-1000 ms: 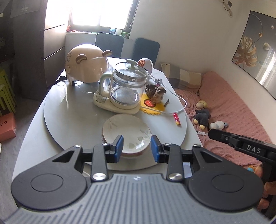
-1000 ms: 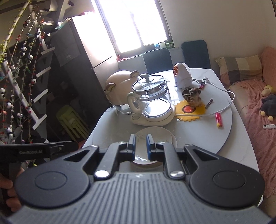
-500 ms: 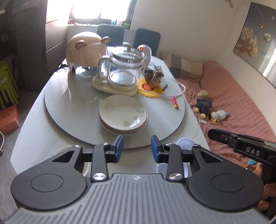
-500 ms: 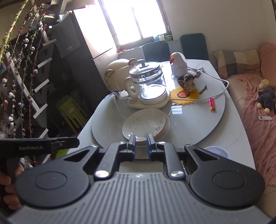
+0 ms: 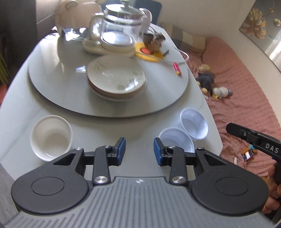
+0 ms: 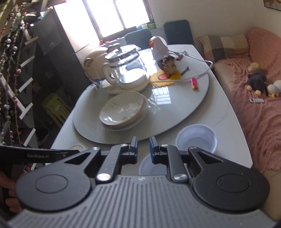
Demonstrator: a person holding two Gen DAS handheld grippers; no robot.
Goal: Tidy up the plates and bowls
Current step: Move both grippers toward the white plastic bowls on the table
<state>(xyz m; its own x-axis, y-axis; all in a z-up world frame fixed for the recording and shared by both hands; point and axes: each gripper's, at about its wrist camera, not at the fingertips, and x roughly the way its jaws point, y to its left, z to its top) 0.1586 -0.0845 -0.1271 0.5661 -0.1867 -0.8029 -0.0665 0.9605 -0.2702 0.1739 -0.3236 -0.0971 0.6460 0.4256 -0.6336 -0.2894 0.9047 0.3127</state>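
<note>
Plates (image 5: 116,78) already stacked on turntable (image 5: 52,87), so bowls left: white bowl (image 5: 51,136) and two clear bowls (image 5: 176,141) sit apart on worktop (image 5: 108,124). Left gripper (image 5: 139,149) fingers part open, empty. Right gripper (image 6: 142,145) fingers narrow, just been opening, empty, probably lining up bowl grab

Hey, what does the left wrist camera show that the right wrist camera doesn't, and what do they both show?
Only the left wrist view shows the whole cream bowl on the near table edge and the leaf picture on the wall; the right view catches just a sliver of that bowl's rim. Only the right wrist view shows the window, the dark chairs and the bead garlands. Both show the stack of plates on the turntable, the glass kettle, the two white plastic bowls, and the plush toys on the pink cover.
</note>
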